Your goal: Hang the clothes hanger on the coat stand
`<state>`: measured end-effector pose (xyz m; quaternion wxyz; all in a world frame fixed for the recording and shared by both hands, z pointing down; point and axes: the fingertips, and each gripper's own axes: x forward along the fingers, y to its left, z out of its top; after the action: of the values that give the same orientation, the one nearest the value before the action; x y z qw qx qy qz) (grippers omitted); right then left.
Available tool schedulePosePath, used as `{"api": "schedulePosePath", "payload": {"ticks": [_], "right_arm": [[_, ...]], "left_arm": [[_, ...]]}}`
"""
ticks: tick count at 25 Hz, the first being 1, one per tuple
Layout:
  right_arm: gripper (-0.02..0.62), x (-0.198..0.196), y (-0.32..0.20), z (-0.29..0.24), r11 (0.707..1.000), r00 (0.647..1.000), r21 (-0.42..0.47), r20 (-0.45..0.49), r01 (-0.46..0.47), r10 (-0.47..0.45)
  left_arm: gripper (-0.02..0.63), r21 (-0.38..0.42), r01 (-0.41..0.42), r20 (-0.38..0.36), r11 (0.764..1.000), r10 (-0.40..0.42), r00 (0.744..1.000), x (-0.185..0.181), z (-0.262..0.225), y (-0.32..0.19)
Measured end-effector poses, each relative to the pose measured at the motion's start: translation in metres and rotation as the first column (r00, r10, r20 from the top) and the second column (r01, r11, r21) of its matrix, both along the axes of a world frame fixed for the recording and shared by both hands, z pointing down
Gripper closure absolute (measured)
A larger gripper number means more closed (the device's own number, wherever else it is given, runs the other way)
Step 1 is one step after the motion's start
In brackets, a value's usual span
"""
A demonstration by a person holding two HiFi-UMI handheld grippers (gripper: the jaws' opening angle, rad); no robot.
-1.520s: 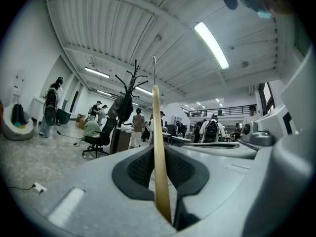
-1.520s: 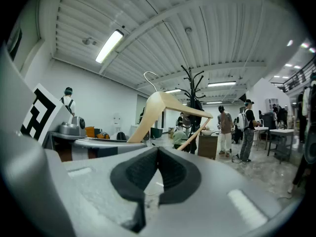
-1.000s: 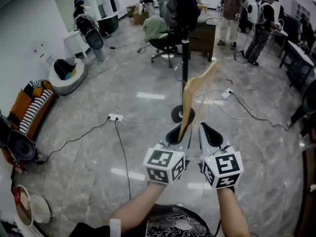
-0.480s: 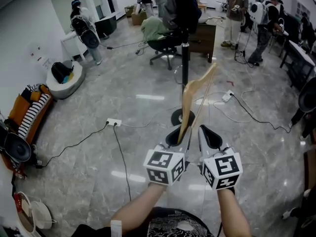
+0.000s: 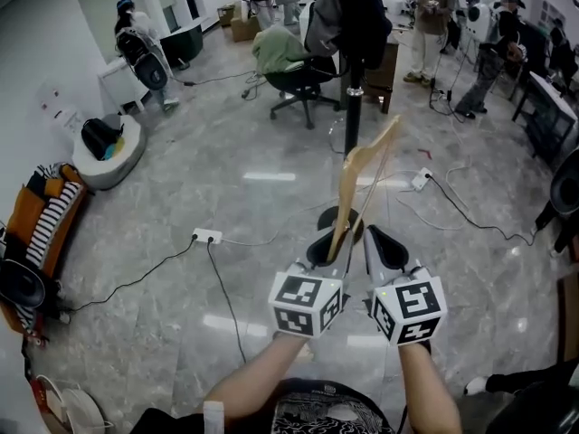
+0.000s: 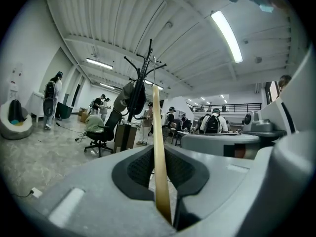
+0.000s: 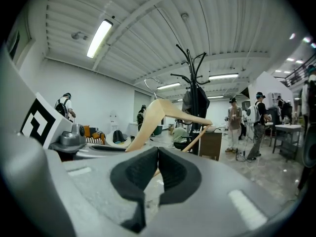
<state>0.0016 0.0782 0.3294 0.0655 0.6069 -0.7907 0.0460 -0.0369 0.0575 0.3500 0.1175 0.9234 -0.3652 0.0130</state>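
The grey marble floor (image 5: 226, 179) spreads wide, with cables (image 5: 145, 274) trailing across it. The black coat stand (image 5: 354, 107), draped with dark clothing, rises ahead, well apart from both tools. The wooden hanger (image 5: 362, 179) stands upright above the floor, its lower end pinched in the left tool (image 5: 327, 242). Just beside it, the right tool (image 5: 387, 245) has its jaws pressed together on nothing.

Both grippers held forward, side by side.
Left gripper (image 5: 327, 244): jaws clamped on the wooden hanger (image 5: 349, 181). Right gripper (image 5: 384, 242): jaws together, nothing between them. Both forearms extended ahead.
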Motion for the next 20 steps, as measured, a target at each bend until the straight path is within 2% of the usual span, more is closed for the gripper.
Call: {"api": "schedulePosePath", "payload": {"ticks": [9,20], "right_arm": [[0.594,-0.046,-0.085,0.006,1.0,1.0,-0.029,-0.01,0.011,-0.011],[0.594,-0.071,-0.152,0.011,0.998,1.0,-0.053,-0.01,0.016,-0.016]], "left_arm": [[0.554,-0.011,0.012,0.013,1.0,-0.012,1.0,-0.043,0.007,-0.083],[0.554,-0.023,0.047,0.023,0.999,-0.046,0.999,-0.08,0.018,-0.153]]}}
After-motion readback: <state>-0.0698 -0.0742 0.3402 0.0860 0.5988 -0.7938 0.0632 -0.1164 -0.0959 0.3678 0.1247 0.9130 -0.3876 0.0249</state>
